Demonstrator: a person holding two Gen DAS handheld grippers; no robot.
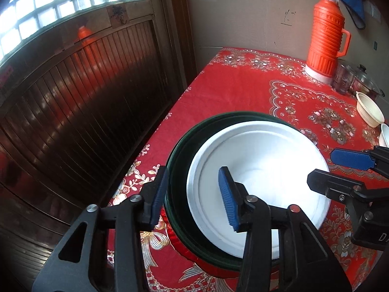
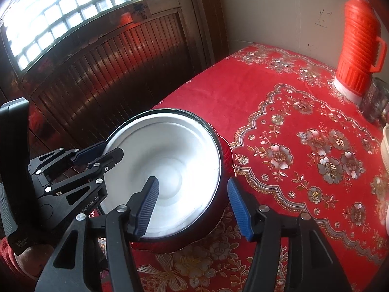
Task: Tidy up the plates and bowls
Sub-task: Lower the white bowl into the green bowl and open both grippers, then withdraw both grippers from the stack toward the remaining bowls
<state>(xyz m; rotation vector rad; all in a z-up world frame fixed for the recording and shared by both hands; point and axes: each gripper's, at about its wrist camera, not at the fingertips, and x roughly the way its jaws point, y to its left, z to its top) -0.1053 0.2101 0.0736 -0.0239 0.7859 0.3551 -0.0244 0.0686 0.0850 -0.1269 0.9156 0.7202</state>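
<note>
In the left wrist view, the left gripper [image 1: 192, 194] is straddling the near-left rim of a stack: one blue pad is standing outside the dark green plate [image 1: 181, 160] and the other is hanging over the white plate [image 1: 262, 180] nested in it. The jaws are parted to a middling width and are pressing on nothing; that looks like a release, with the stack sitting on its own. The right gripper [image 1: 323, 168] is reaching in from the right edge of the picture, its blue pad lying just over the white plate's far-right rim. The stack is resting near the left edge of the table [image 1: 243, 85], towards its near corner, probably gathered there as the collecting spot. A cream bowl [image 1: 369, 112] is lying tilted by the right edge, well apart, likely waiting its turn.

In the right wrist view, the right gripper [image 2: 192, 204] is likewise half open across the stack's rim, one pad over the white plate [image 2: 165, 160] and one outside the wall, gripping nothing. The white plate is looking matte, shallow and ringed, seated snugly within glossy dark plates, with a red one [image 2: 226, 155] showing at the bottom.
</note>
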